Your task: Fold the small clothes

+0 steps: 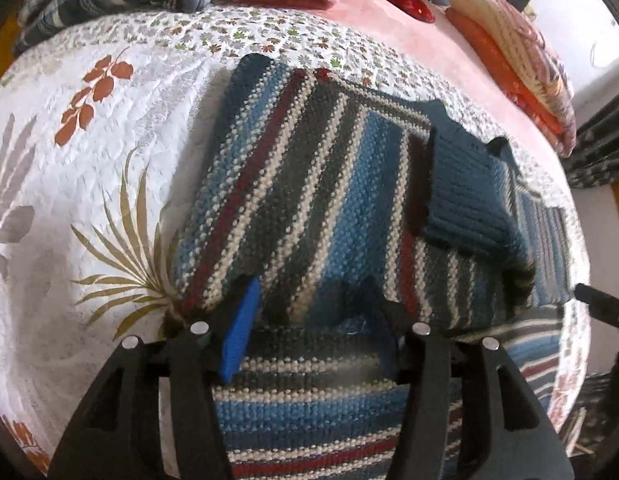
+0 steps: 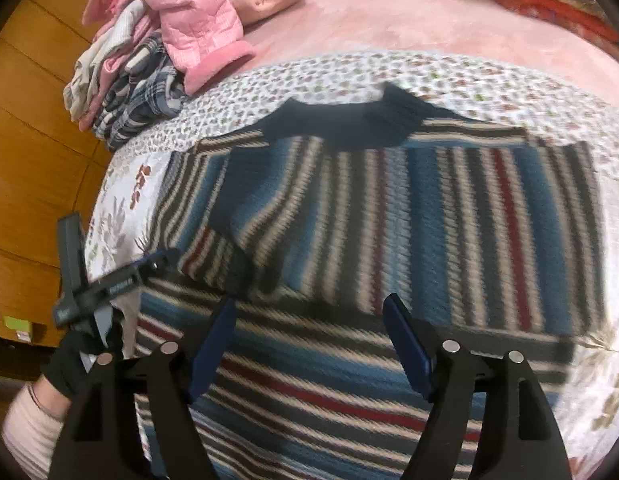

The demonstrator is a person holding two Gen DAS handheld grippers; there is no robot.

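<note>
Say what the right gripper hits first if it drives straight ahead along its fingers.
Most likely the striped knit sweater: the right gripper is open just above it, and the folded-over layer fills the view ahead. Depth is unclear through the fisheye and blur, so the contact point is approximate.

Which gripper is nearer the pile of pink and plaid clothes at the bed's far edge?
Left. The left gripper works the striped knit sweater on the side toward the pile of pink and plaid clothes; the right gripper hovers open farther along the sweater's near hem.

The sweater (image 1: pixel 309 184) is coarse knit wool, seemingly; the quilt (image 1: pixel 89 168) stitched matt cotton; the grippers' arms matt black plastic.
</note>
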